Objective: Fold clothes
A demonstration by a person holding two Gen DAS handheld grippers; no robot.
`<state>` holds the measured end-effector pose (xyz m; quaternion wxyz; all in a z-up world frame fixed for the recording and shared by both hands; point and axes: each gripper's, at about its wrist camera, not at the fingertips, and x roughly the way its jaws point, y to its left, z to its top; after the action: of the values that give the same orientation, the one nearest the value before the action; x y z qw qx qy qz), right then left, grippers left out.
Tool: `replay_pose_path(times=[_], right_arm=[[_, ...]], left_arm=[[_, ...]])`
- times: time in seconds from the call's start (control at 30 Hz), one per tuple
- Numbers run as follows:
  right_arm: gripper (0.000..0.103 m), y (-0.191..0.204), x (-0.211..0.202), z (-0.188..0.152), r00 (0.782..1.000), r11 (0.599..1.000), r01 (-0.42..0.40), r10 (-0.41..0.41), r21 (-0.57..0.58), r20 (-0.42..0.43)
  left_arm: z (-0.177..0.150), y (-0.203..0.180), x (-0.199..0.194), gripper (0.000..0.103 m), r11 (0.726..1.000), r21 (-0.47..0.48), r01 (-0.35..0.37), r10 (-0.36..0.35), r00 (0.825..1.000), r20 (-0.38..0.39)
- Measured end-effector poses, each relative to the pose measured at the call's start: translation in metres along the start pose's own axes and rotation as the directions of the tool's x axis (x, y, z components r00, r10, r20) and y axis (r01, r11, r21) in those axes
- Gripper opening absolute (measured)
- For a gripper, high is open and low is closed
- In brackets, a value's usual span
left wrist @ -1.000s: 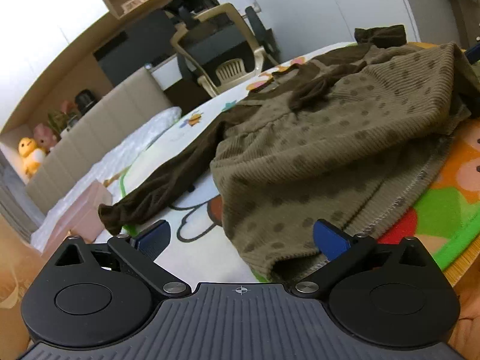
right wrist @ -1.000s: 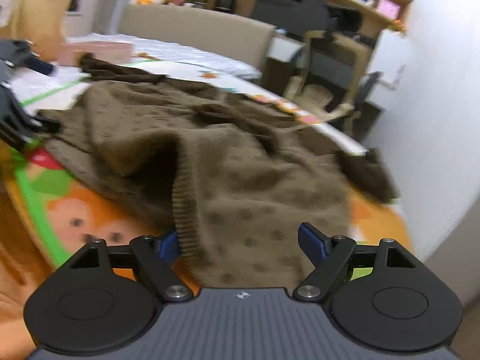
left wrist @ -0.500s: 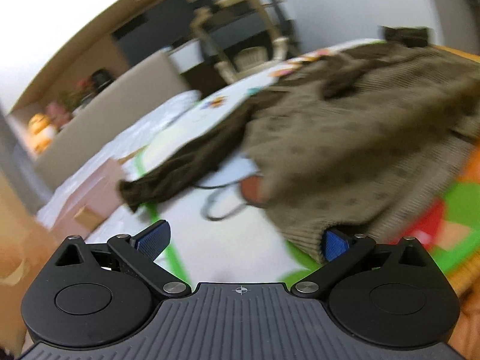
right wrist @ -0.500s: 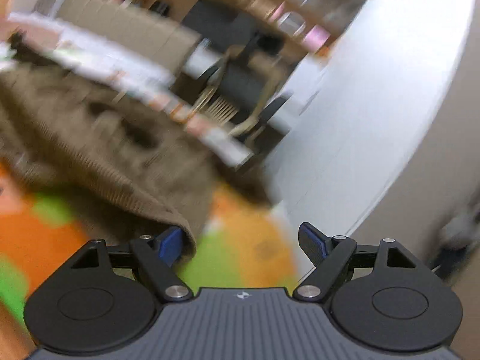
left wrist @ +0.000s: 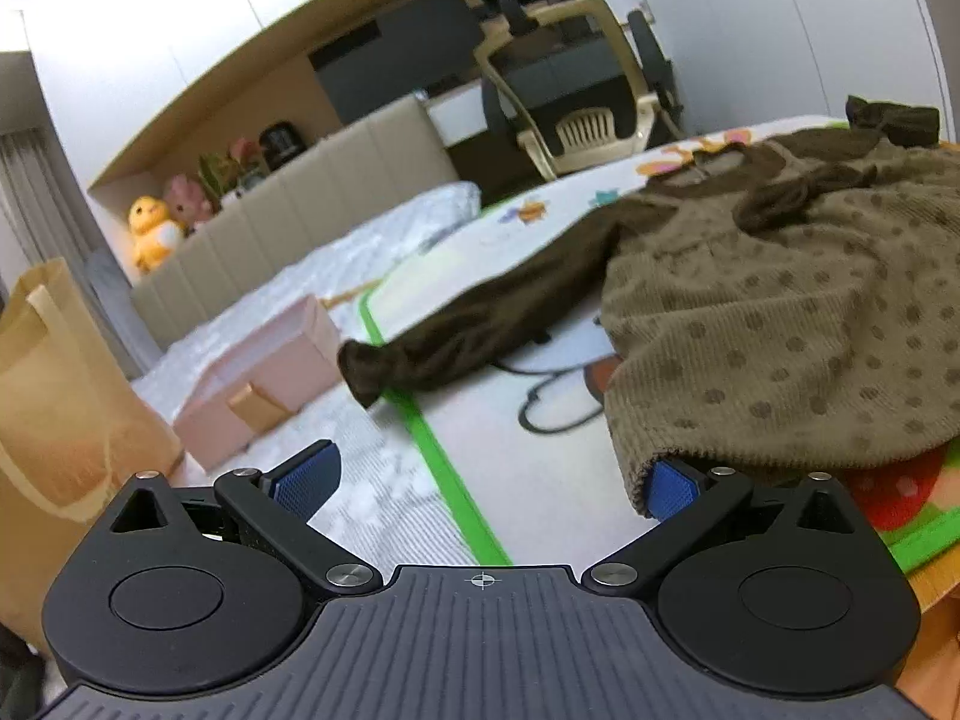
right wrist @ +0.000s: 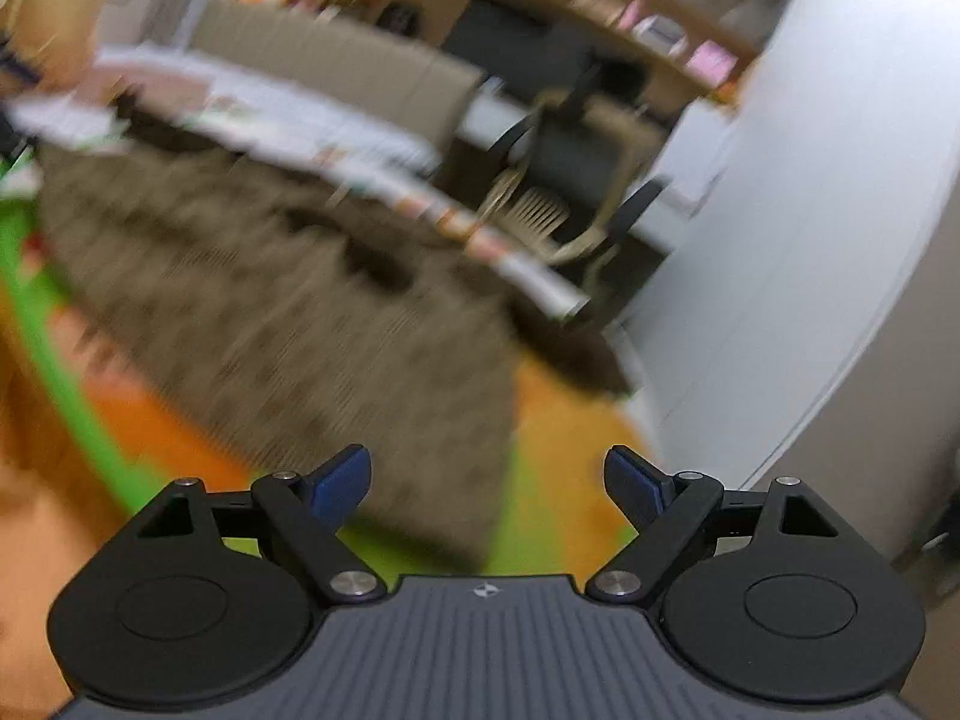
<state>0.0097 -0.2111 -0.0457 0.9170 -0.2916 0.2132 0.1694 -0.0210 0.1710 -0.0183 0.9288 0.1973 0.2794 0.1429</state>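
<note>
Corduroy dress (left wrist: 798,324), olive with darker dots and dark brown sleeves, lies spread on a cartoon-printed play mat (left wrist: 516,480) with a green border, one sleeve stretched toward the mat's edge. The left gripper (left wrist: 486,480) stands wide apart and grasps nothing; the dress hem drapes over its right pad (left wrist: 669,489), while the left pad hangs free over white quilted bedding (left wrist: 360,264). The right gripper (right wrist: 486,480) is opening, and the hem corner of the dress (right wrist: 288,324) lies in the gap below the pads, with no pad pressing on it.

Beside the mat sit a pink box (left wrist: 264,372) and a brown paper bag (left wrist: 54,384). Behind runs a beige padded headboard (left wrist: 300,210) with a yellow plush toy (left wrist: 150,234), then a beige chair (left wrist: 576,114) at a dark desk. The left view is sharp; the right view is motion-blurred, though it alone shows the white wall (right wrist: 810,210) beside the mat.
</note>
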Motion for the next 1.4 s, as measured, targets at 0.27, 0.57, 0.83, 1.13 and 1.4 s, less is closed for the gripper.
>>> replay_pose_path(times=[0.27,0.57,0.83,1.13,1.4], right_arm=[[0.103,-0.025,0.005,0.019,0.993,0.989,-0.083,0.073,0.12,0.09],[0.103,-0.04,0.072,0.071,0.951,0.912,-0.307,0.282,0.273,0.129],[0.103,-0.047,0.175,0.11,0.937,0.802,-0.338,0.338,0.493,0.093],[0.103,-0.039,0.23,0.104,0.94,0.766,-0.298,0.339,0.569,0.037],[0.103,-0.05,0.234,0.097,0.92,0.709,-0.334,0.389,0.621,0.049]], left_arm=[[-0.005,0.005,-0.008,0.103,0.999,-0.006,0.051,-0.051,0.998,-0.038],[0.017,-0.005,-0.023,0.103,0.948,-0.066,0.312,-0.315,0.949,-0.031],[0.082,-0.009,0.058,0.103,0.768,-0.378,0.517,-0.554,0.832,0.012],[0.085,0.035,0.18,0.103,0.529,-0.797,0.291,-0.5,0.866,-0.015],[0.058,0.07,0.213,0.103,0.407,-0.908,0.104,-0.36,0.931,-0.054]])
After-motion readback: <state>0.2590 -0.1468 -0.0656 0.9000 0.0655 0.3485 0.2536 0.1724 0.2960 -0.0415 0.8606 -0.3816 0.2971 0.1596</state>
